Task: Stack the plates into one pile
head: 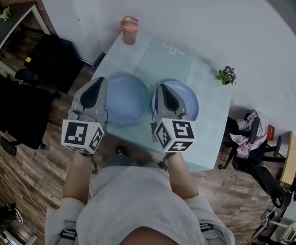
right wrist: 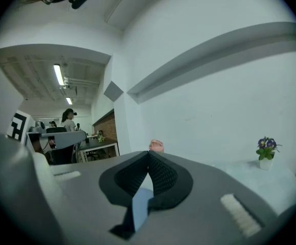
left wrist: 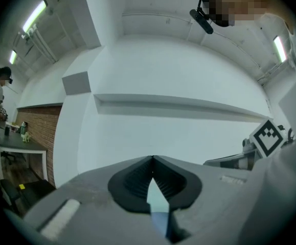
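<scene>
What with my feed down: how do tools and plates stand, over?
Left tool shut, empty; right tool same. Left plate and right plate side by side on table, unstacked. Cup, flower pot at table edges, nothing blocking.

Left plate: near-left rim lies under the left gripper; whether they touch cannot be told.
Right plate: left part covered by the right gripper.
Table: near edge partly behind both grippers and the person's torso.
Cup, far edge: in the right gripper view only its top clears the jaws.
Left gripper view: only a blue sliver of plate shows, in the gap behind the jaws.
</scene>
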A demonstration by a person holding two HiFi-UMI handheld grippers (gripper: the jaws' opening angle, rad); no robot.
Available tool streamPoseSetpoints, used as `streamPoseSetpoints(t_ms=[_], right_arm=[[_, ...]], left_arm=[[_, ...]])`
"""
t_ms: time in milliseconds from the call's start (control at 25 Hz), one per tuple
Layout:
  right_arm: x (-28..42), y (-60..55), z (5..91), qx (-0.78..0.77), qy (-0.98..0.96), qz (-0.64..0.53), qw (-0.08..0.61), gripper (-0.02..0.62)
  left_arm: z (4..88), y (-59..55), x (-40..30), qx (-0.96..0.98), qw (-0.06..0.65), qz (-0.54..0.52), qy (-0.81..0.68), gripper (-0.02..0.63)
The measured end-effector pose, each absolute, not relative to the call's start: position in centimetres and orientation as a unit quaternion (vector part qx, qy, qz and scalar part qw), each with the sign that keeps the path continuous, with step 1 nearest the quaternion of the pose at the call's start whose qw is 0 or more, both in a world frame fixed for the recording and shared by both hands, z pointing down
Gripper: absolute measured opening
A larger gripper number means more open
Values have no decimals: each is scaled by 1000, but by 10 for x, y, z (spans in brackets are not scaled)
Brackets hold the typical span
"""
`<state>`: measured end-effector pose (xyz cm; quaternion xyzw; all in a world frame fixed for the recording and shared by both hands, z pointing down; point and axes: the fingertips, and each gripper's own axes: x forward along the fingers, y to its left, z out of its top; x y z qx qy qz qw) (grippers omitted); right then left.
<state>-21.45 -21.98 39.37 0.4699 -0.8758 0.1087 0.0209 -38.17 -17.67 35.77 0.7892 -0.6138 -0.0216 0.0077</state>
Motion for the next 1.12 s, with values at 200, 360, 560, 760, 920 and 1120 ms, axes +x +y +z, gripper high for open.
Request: streamPoseSetpoints(t_ms=[200, 360, 560, 760, 920, 1120], right_arm=[[-223, -227, 448, 489, -849, 190, 62, 3], [-226, -225, 496, 497, -824, 254, 93, 12], [-227, -210, 551, 503, -794, 315, 135, 57], [-220, -193, 587, 516, -763, 355, 162, 87], [-217, -182, 612, 522, -741, 385, 174, 100], [-215, -176, 639, 528, -715, 423, 177, 117]], left_arm=[[415, -203, -394, 814, 74, 29, -576, 6], [464, -217, -405, 812, 126, 67, -567, 6], [517, -226, -415, 807, 194, 106, -547, 78], [557, -230, -429, 790, 241, 141, -545, 113], [585, -230, -436, 777, 269, 173, -542, 124], [617, -228, -437, 765, 296, 200, -536, 137]])
